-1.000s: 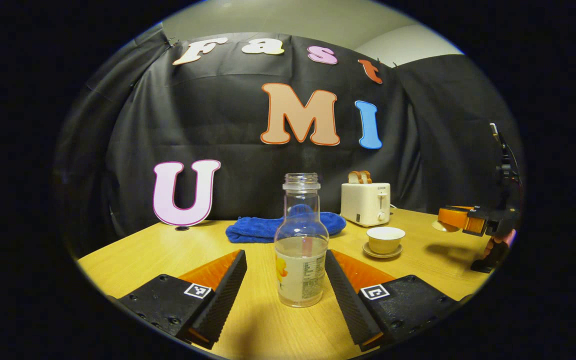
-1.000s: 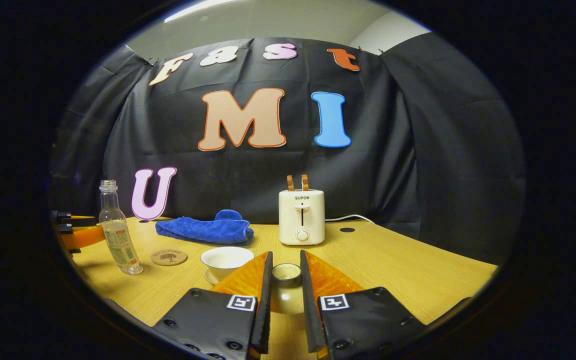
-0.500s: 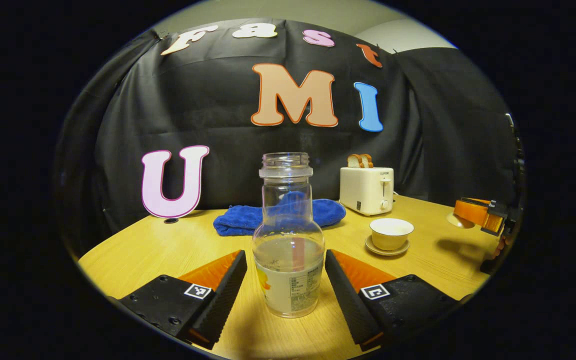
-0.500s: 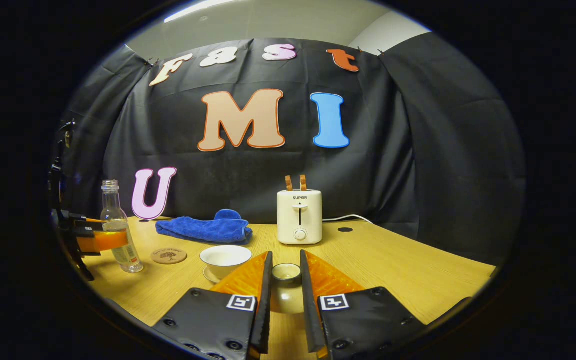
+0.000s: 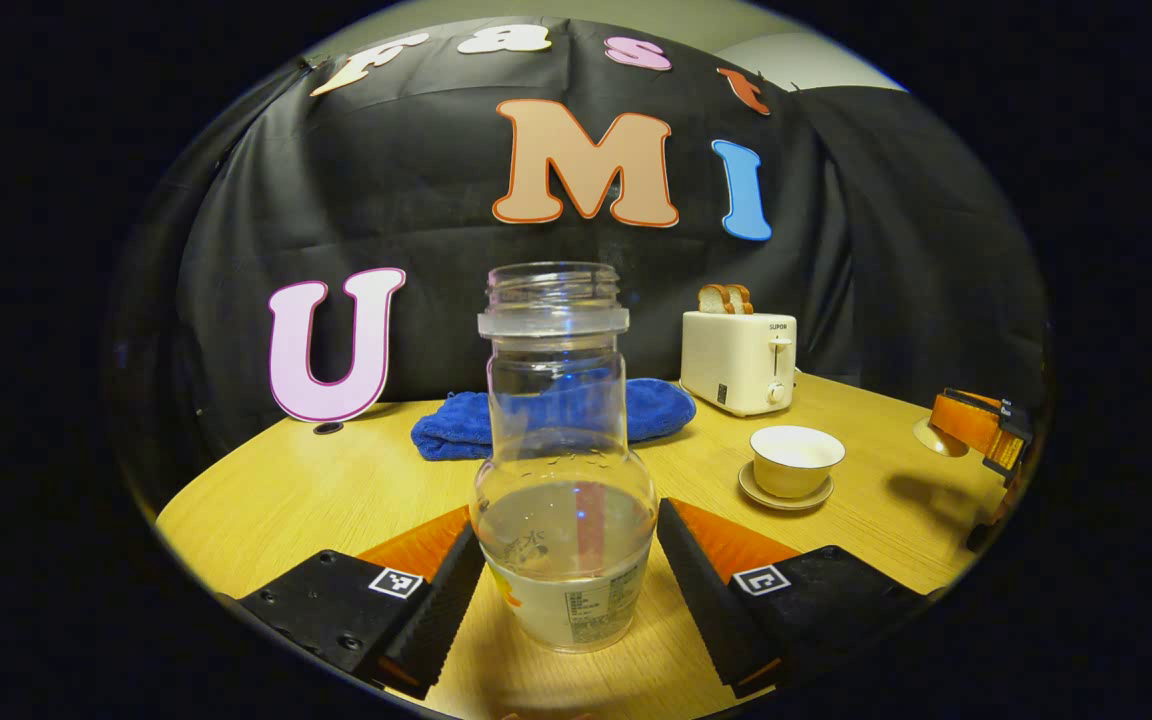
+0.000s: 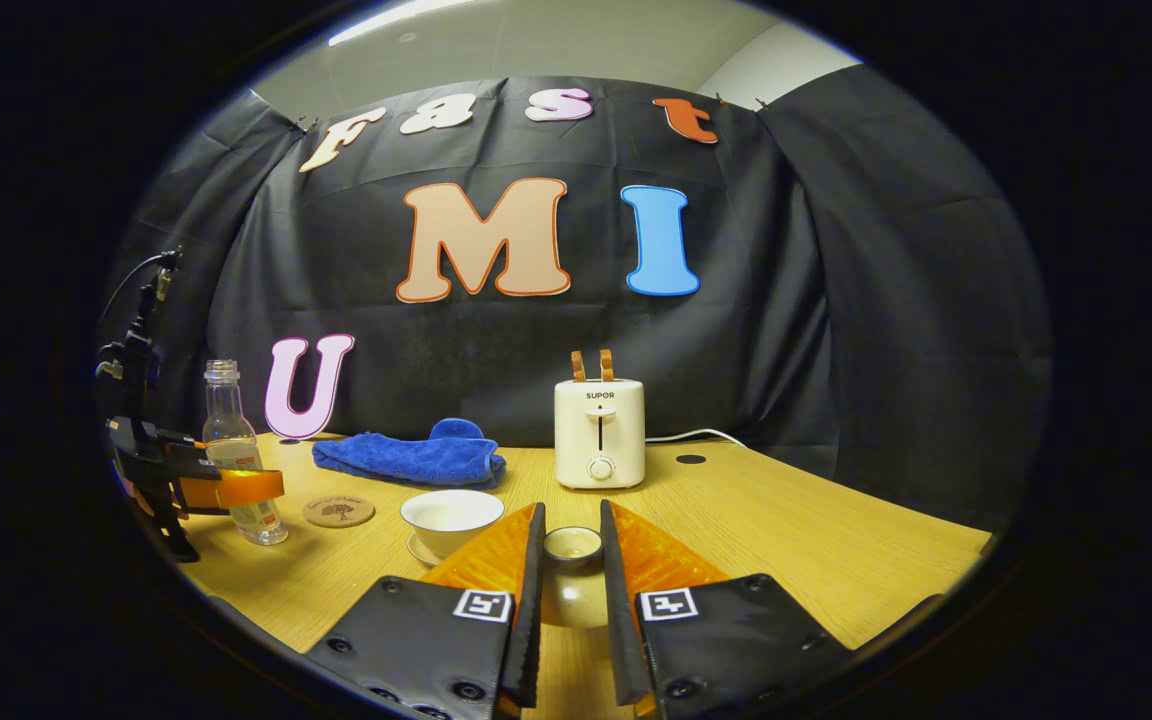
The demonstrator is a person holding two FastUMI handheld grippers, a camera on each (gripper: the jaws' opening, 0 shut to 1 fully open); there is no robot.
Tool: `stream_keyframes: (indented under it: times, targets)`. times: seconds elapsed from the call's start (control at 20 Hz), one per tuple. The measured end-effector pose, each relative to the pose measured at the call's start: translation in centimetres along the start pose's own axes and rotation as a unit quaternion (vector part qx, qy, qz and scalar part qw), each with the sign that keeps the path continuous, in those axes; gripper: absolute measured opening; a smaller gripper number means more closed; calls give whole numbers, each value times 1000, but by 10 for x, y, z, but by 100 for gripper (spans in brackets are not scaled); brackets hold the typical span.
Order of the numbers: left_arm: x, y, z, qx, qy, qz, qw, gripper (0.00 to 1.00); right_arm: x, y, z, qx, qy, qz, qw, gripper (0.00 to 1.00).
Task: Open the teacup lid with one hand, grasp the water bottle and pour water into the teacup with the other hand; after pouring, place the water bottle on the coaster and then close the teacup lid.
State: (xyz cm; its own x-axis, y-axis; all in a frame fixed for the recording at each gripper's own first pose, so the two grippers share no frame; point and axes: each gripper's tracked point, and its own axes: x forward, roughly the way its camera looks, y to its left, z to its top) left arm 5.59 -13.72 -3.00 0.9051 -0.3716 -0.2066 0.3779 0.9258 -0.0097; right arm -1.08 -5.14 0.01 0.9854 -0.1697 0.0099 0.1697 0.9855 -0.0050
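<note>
A wooden table (image 6: 786, 540) fills the booth before me. At its left, my left gripper (image 5: 570, 580) stands spread wide around the uncapped water bottle (image 5: 564, 470), its fingers (image 5: 436, 615) flanking the base; I cannot tell whether they touch. Right of the bottle lies the coaster (image 6: 338, 512), then the open teacup (image 6: 451, 518) on its saucer. Nearest, my right gripper (image 6: 571, 575) is clamped on the teacup lid (image 6: 573, 545). A blue towel (image 6: 406, 458) and toaster (image 6: 599, 432) sit far back.

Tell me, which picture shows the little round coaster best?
The right gripper view. There the coaster lies flat on the table, in plain sight between the water bottle and the teacup. In the left gripper view I cannot make the coaster out; the water bottle stands big in front.
</note>
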Motion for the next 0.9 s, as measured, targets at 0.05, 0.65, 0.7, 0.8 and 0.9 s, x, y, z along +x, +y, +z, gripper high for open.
stream_keyframes:
  times: [0.05, 0.65, 0.7, 0.8, 0.9]
  targets:
    - [2, 0, -1, -1, 2, 0, 1000, 96, 0, 0, 0, 0, 0, 1, 1000, 32]
    - [7, 1, -2, 28, 33, 58, 997, 69, -1, -2, -1, 0, 1, 3, 1000, 32]
    - [9, 1, -2, 46, 44, 64, 996, 70, -1, -3, -1, 0, 2, 0, 1000, 32]
    - [14, 2, 0, 89, 62, 79, 991, 69, -1, -8, 0, 0, 2, -6, 1000, 32]
    - [21, 3, 5, 143, 75, 92, 983, 70, -1, -12, 0, 0, 2, -11, 1000, 32]
